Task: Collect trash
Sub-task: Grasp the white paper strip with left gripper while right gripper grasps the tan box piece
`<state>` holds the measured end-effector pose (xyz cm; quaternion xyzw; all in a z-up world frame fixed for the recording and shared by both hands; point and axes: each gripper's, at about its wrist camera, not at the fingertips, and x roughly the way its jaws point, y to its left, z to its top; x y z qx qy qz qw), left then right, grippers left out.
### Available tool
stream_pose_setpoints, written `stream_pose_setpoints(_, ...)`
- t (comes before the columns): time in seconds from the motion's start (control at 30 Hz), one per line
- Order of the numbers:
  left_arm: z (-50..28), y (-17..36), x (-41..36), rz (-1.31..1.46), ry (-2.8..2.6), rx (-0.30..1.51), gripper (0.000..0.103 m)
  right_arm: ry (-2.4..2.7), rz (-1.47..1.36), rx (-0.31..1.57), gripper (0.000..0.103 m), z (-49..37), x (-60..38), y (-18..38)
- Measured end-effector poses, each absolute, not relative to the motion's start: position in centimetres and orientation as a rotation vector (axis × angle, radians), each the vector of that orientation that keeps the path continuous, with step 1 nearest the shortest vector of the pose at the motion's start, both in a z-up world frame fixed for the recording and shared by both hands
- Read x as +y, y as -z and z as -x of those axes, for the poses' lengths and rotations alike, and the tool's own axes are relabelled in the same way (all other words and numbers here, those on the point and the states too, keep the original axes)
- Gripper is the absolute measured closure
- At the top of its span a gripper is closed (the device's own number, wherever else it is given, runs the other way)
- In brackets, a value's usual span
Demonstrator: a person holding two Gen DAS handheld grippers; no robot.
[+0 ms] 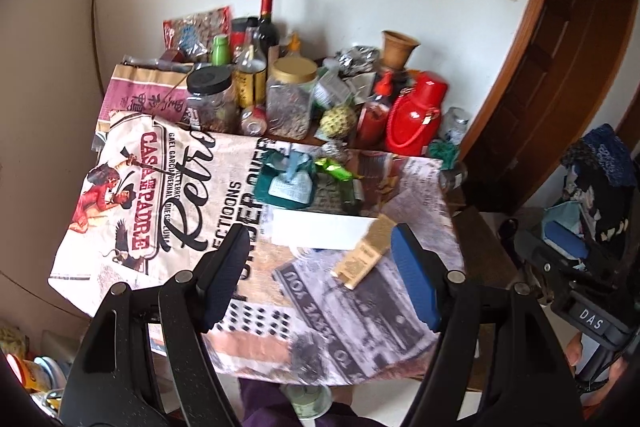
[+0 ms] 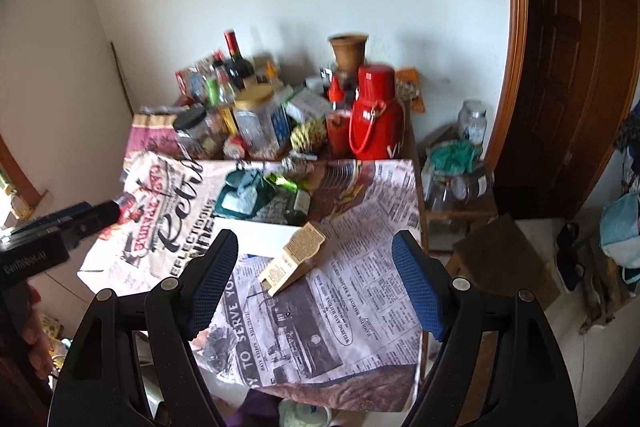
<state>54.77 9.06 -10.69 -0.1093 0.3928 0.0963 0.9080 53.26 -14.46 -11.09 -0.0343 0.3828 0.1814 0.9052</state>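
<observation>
Working from your left, both claws stand apart with nothing between the pads, hovering over the near edge of the newsprint-patterned tablecloth (image 1: pixel 168 187).

Beyond the left gripper (image 1: pixel 316 275), ahead and slightly left of its gap, lies the green tissue pack (image 1: pixel 286 187) with a crumpled tissue poking from the top: soft and light, it should squash under the pads, so pinch it across the narrow body rather than by the loose tissue, which would likely pull free. Just right of it sits the shiny green candy wrapper (image 1: pixel 334 169), almost weightless, crinkly and probably slippery; nip it by a twisted end.

Nearer, straight ahead of the gap, a white sheet of paper (image 1: pixel 316 229) lies flat on the cloth; thin and limp, it gives no edge to grab, so lift it from its free corner.

Touching its right end, just ahead of the right gripper (image 2: pixel 316 279), the tan cardboard carton (image 2: pixel 294 259) rests tilted. It looks light, fairly stiff, probably empty and crushable: close across its narrow faces, gently.
</observation>
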Motion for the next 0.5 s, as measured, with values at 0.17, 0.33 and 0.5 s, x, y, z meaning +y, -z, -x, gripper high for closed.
stream_pose_setpoints(0.17, -58.5, 12.5, 13.2, 0.234, -0.159, 0.858, 0.031, -0.314, 0.064, 0.863, 0.026, -55.7, -12.4, 13.7)
stream_pose_setpoints(0.33, -62.6, 15.0, 16.6, 0.231, -0.110, 0.929, 0.031, -0.257, 0.005, 0.994, 0.026, -58.5, -10.0, 18.1)
stream_pose_setpoints(0.5, -66.0, 19.2, 18.8, 0.225, -0.057, 1.019, 0.031, -0.230, -0.062, 1.118, 0.026, -60.9, -8.0, 22.7)
